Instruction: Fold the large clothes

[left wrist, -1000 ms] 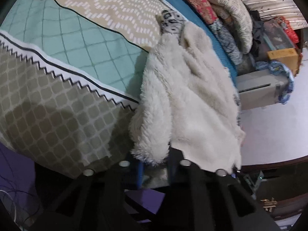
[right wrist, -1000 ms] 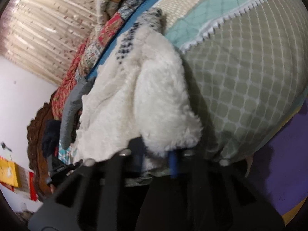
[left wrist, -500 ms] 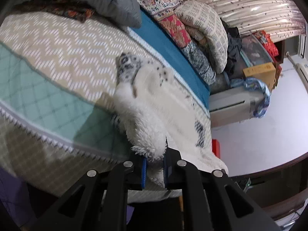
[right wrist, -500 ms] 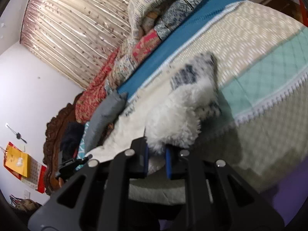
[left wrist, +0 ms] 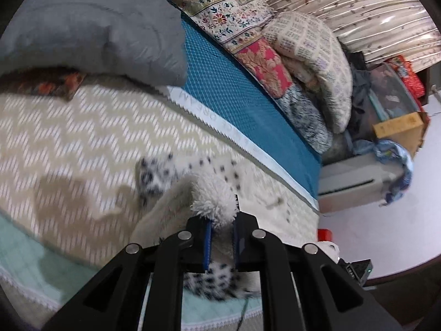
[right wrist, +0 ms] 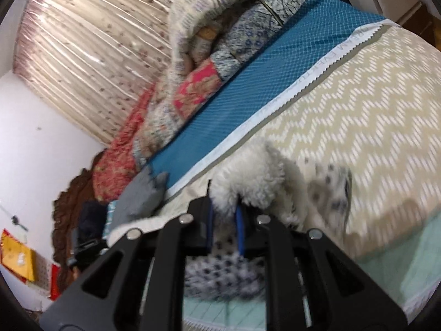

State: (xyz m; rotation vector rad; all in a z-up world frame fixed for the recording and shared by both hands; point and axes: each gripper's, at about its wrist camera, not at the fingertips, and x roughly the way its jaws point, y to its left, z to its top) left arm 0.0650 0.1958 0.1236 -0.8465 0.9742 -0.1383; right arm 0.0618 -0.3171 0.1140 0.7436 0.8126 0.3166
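A white fleece garment (left wrist: 213,201) with a black-spotted outer side lies across the beige zigzag bedspread (left wrist: 69,143). My left gripper (left wrist: 222,244) is shut on a fluffy edge of it, and a spotted part (left wrist: 154,173) trails ahead to the left. In the right wrist view the same fleece garment (right wrist: 248,176) is pinched in my right gripper (right wrist: 224,230), which is shut on it. A spotted flap (right wrist: 330,190) hangs to the right of those fingers. Spotted fabric (right wrist: 223,273) bunches beneath the right gripper.
A grey pillow (left wrist: 91,24) lies at the back left of the bed. A teal sheet (left wrist: 242,93) and a heap of patterned quilts (left wrist: 289,44) run along the far side. Boxes (left wrist: 399,127) and a white unit (left wrist: 352,182) stand beyond the bed's end.
Both grippers have risen and travelled forward over the bed with the fleece edge. The garment, earlier hanging over the bed's near side, now lies up on the zigzag part of the spread.
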